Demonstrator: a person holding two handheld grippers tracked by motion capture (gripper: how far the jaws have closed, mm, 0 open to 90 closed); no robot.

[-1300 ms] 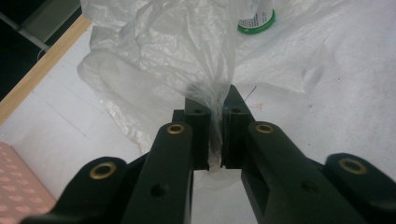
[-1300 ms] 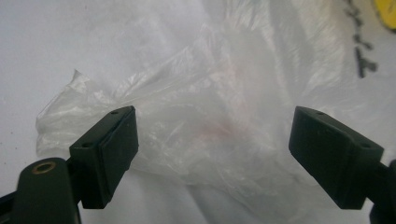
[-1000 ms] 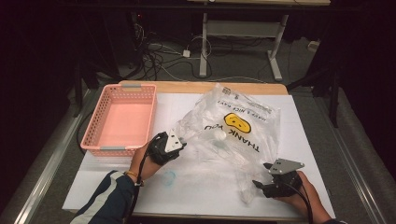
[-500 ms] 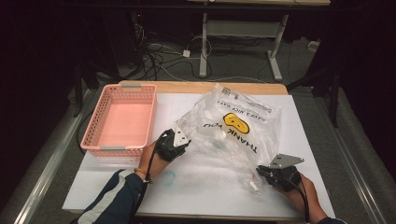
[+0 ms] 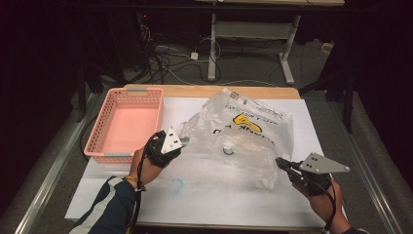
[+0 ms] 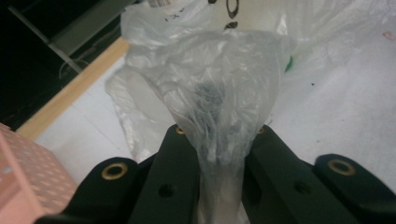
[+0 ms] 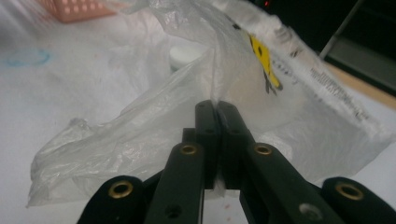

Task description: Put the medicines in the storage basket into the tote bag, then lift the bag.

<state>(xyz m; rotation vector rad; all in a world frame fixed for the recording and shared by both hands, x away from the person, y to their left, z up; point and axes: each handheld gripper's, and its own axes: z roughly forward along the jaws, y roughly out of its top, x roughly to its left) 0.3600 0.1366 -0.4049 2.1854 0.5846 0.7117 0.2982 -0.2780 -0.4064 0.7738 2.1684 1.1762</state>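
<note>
A clear, crumpled plastic bag (image 5: pixel 243 134) with a yellow smiley print lies on the white table sheet (image 5: pixel 219 195). My left gripper (image 5: pixel 182 141) is shut on the bag's left edge. In the left gripper view a bunched neck of film (image 6: pixel 219 93) rises from between the jaws of that gripper (image 6: pixel 219 135), which have just been closing on it. My right gripper (image 5: pixel 280 163) is shut on the bag's near right corner, its jaws having just closed. The right gripper view shows thin film (image 7: pixel 154 116) pinched at its tips (image 7: pixel 217 109). A white round object (image 7: pixel 187 53) lies inside the bag.
An empty pink basket (image 5: pixel 127 124) stands at the left, close to my left hand. A blue scribbled ring (image 5: pixel 176 185) marks the sheet near the front. A green ring (image 5: pixel 228 151) shows through the bag. Beyond the wooden far edge (image 5: pixel 209 91) are cables and desk legs.
Both grippers have risen and closed on the bag. Its left edge and near right corner are now lifted off the sheet.
</note>
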